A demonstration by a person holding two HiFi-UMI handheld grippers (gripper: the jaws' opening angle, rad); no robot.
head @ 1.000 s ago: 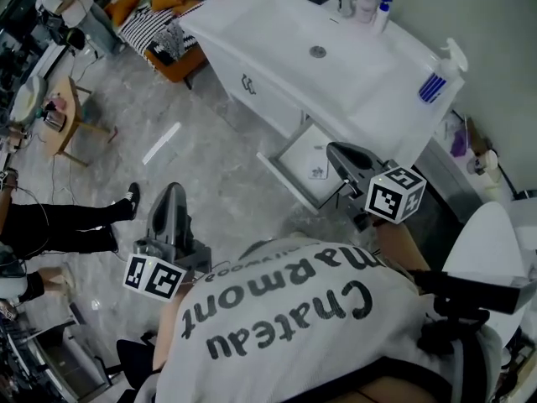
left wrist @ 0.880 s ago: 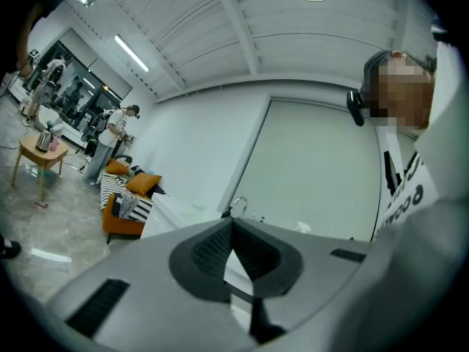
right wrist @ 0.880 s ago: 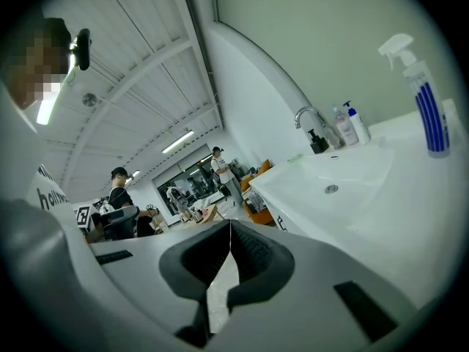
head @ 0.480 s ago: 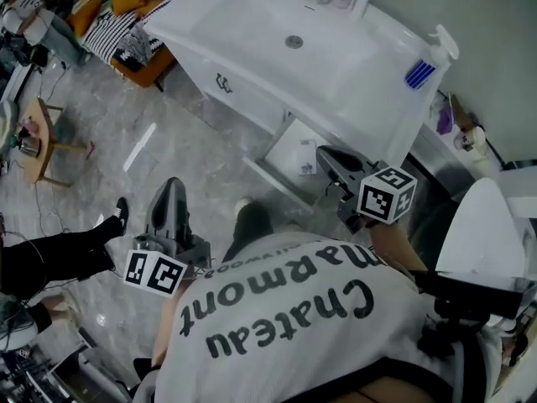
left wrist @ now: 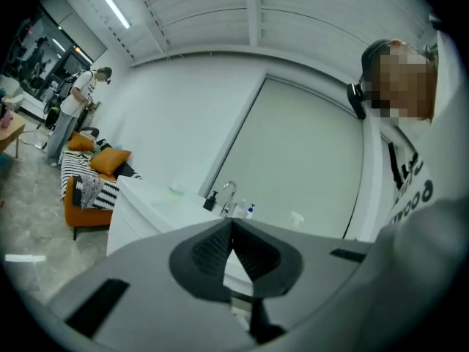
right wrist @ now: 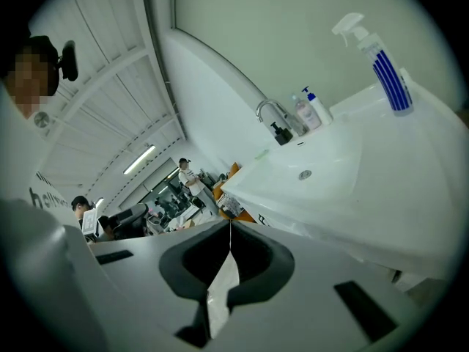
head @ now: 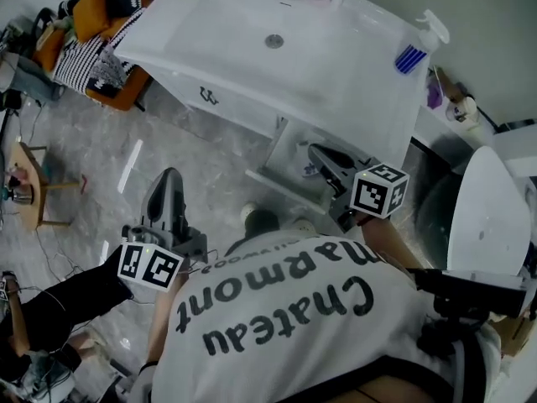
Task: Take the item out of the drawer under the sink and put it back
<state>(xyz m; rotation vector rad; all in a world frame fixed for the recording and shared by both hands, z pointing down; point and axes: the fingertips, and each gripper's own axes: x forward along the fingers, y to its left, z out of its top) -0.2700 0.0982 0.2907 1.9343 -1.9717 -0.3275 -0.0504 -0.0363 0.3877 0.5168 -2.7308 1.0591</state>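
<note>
Washroom — one sink (head: 252,32), one drawer (head: 284,154), two grippers (head: 168,180) (head: 314,150)

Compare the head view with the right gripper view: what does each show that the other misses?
Only the head view: the open drawer under the sink with something small lying in it, the right hand-held gripper at that drawer, the left hand-held gripper held apart over the floor, and the toilet. Only the right gripper view: its own jaws closed with nothing gripped, the ceiling with a light strip, and people standing far off. Both: the white sink, its drain and the spray bottle.
</note>
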